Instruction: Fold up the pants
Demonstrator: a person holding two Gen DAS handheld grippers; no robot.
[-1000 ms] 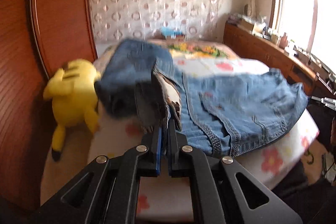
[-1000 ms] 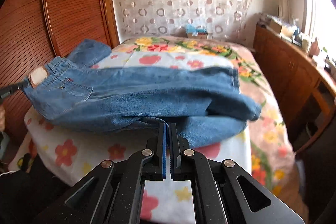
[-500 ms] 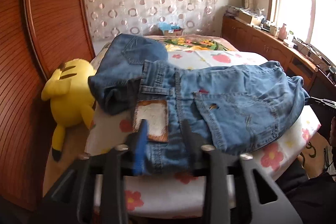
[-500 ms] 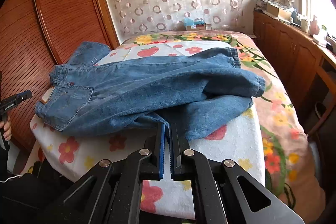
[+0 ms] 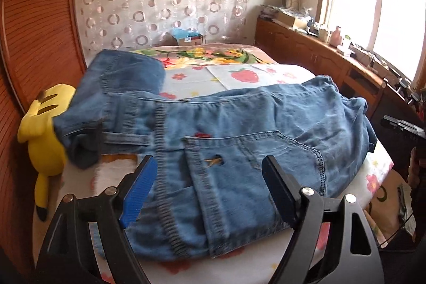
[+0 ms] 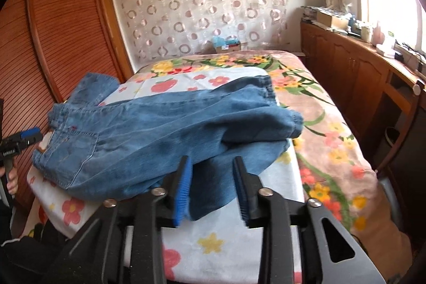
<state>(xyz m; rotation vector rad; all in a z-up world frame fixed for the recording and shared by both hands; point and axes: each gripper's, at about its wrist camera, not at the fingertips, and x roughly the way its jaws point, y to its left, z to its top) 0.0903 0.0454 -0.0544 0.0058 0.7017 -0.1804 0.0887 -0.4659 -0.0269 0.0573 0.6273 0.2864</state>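
Note:
Blue jeans (image 5: 239,134) lie across the near end of the bed, waistband and back pocket toward the left wrist view, legs doubled over toward the right wrist view (image 6: 165,129). My left gripper (image 5: 210,172) is open wide and empty, its fingers just above the waist and pocket area. My right gripper (image 6: 211,169) is open and empty, its fingers either side of the lower leg's edge, not gripping it. The left gripper also shows at the left edge of the right wrist view (image 6: 26,137).
The bed (image 6: 332,124) has a floral blanket with a white flowered sheet (image 6: 218,238) on top. A yellow plush toy (image 5: 45,129) lies between the bed and the wooden wardrobe (image 5: 32,31). A wooden sideboard (image 6: 359,71) with clutter runs under the window.
Both grippers were shut on the jeans one second ago. The left let go first and opened wide; the right has now opened too. The jeans have dropped flat on the bed.

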